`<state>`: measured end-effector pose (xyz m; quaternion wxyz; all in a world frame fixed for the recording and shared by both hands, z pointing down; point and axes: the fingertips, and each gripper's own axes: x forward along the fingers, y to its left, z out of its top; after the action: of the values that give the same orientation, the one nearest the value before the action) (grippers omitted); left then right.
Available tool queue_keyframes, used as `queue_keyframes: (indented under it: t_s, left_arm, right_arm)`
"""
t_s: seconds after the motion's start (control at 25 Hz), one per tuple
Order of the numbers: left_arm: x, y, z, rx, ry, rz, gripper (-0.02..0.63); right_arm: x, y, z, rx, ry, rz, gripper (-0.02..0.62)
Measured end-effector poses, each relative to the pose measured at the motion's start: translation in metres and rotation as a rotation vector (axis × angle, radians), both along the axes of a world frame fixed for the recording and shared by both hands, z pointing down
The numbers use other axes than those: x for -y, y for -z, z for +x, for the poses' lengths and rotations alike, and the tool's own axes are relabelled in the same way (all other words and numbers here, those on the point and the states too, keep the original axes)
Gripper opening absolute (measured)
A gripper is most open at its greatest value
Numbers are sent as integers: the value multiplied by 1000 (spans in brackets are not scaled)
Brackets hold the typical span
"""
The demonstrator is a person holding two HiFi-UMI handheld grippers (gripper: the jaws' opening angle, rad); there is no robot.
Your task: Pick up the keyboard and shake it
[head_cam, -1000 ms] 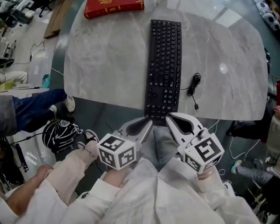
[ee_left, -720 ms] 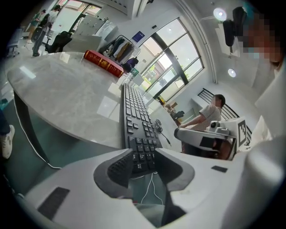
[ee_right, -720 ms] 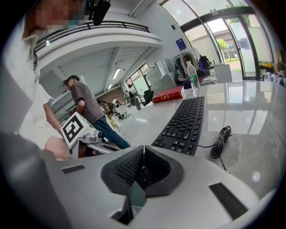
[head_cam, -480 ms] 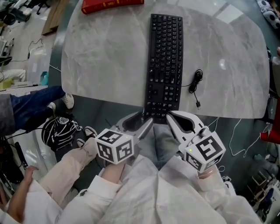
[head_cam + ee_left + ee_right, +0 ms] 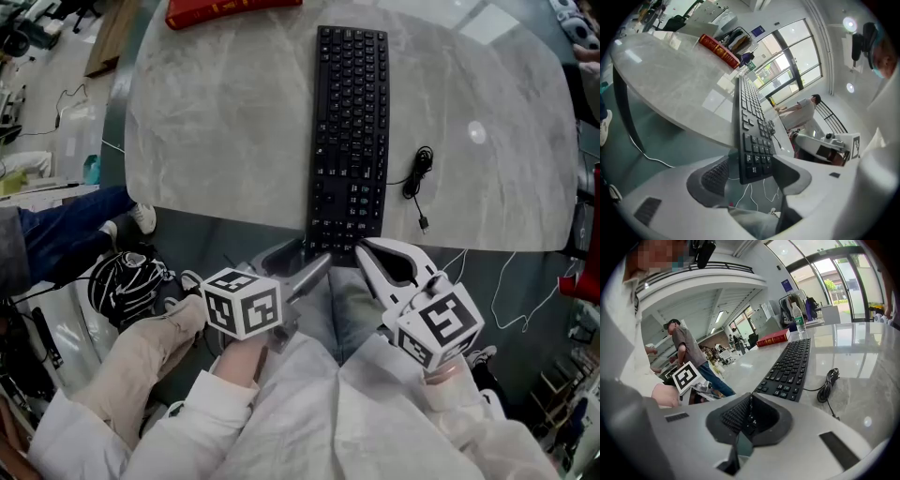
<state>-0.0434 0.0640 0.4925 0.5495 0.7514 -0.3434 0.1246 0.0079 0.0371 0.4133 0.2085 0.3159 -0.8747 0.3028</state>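
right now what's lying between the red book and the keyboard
Nothing, just bare marble table between the red book and the keyboard, seen in the head view.

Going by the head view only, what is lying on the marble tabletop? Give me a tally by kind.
Keyboard: 1
Coiled cable: 1
Red book, partly cut off at the top edge: 1
Total: 3

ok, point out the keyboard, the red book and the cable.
keyboard (image 5: 349,141), head view, middle of the keys.
red book (image 5: 230,11), head view, its near edge.
cable (image 5: 418,176), head view, coiled part.
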Motion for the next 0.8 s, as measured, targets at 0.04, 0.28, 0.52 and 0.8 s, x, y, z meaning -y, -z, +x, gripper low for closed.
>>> queue_keyframes:
  t_s: [0.04, 0.28, 0.52, 0.8]
  left_arm:
    - [1, -2, 2, -13, -6, -9, 276]
    - [6, -5, 15, -96, -42, -38, 293]
    - [6, -8, 29, -144, -82, -51, 295]
    - [4, -6, 43, -216, -119, -76, 298]
  right_arm:
    - [1, 0, 0, -1, -1, 0, 34]
    - [3, 0, 3, 6, -9, -3, 33]
    - [4, -5, 4, 8, -14, -10, 34]
    - [5, -4, 5, 8, -20, -17, 33]
